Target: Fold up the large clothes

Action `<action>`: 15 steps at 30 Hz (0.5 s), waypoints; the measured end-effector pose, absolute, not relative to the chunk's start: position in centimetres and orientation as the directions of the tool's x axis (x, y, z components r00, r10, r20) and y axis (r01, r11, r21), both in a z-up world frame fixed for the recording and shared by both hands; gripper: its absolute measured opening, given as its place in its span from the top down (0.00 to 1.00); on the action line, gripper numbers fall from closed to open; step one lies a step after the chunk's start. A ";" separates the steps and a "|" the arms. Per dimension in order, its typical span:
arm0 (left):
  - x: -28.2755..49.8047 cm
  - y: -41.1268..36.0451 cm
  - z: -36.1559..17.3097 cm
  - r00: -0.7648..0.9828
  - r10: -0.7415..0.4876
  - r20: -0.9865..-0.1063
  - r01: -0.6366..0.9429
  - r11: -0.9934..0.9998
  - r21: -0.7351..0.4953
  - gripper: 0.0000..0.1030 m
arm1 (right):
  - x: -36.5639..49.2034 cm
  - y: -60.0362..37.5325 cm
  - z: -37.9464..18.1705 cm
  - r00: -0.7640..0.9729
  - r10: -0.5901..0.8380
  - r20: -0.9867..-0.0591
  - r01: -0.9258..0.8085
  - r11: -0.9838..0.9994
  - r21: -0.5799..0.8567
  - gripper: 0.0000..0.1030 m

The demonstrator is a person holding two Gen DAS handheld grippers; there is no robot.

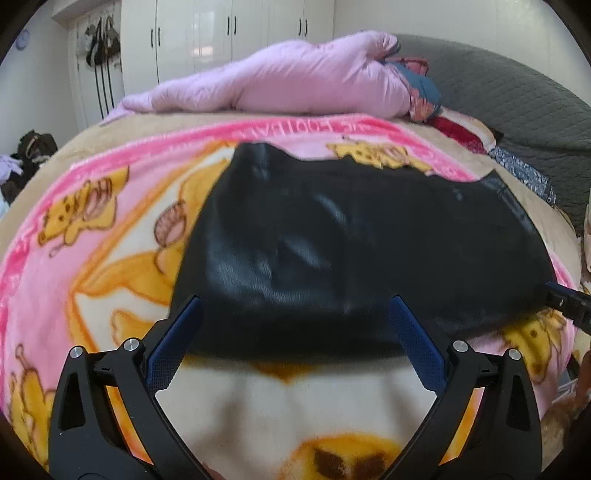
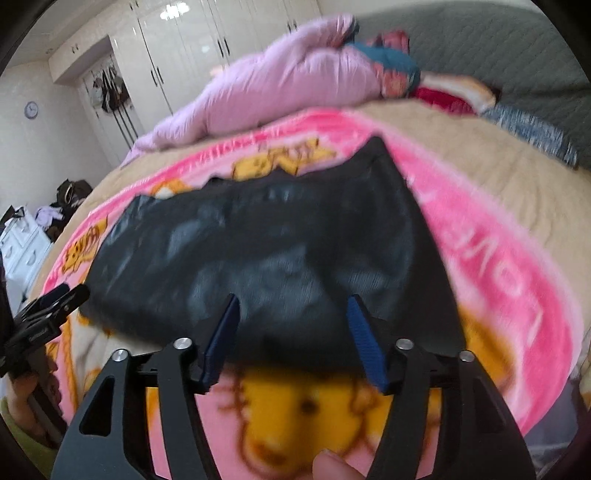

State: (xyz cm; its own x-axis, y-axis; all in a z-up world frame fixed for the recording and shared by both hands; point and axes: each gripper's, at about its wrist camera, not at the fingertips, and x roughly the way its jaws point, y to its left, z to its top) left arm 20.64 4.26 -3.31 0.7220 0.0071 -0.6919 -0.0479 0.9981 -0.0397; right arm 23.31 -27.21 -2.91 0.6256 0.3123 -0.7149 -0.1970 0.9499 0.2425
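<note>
The black garment (image 1: 332, 236) lay spread flat on the pink cartoon blanket (image 1: 92, 221), its near hem just ahead of both sets of fingers. The left gripper (image 1: 293, 314) stood released, blue pads (image 1: 173, 343) wide apart, the hem between their tips but not pinched. The right gripper (image 2: 293, 314) likewise stood parted, nothing clamped, its pads (image 2: 365, 343) over the garment's near edge; that view was blurred. Beyond the fingers, a lilac quilt (image 1: 280, 81) lay bundled near the grey headboard (image 1: 517, 103).

A glossy black leather-look garment (image 1: 332, 251) lies on a fluffy pink cartoon-print fleece blanket (image 1: 92, 229); glossy white wardrobe doors (image 1: 207, 33) behind.
</note>
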 end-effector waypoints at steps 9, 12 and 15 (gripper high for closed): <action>20.8 5.0 -5.8 0.677 -0.003 -0.736 -0.070 0.995 -0.069 0.09 | 23.1 -26.2 -5.8 0.546 0.246 -0.801 -0.170 0.969 0.181 0.36; 20.2 5.5 -5.2 0.686 -0.022 -0.727 -0.076 0.992 -0.102 0.09 | 22.9 -26.2 -5.8 0.561 0.246 -0.791 -0.175 0.969 0.177 0.35; 19.6 6.0 -4.8 0.691 -0.021 -0.723 -0.089 0.990 -0.113 0.09 | 22.3 -26.5 -5.1 0.591 0.273 -0.760 -0.184 0.962 0.202 0.32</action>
State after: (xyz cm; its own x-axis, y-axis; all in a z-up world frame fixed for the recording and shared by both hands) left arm 19.62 6.04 -4.79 0.6908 -0.0210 -0.7227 -0.0885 0.9896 -0.1134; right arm 22.35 -26.49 -5.08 0.5905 0.2726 -0.7596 -0.1844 0.9619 0.2019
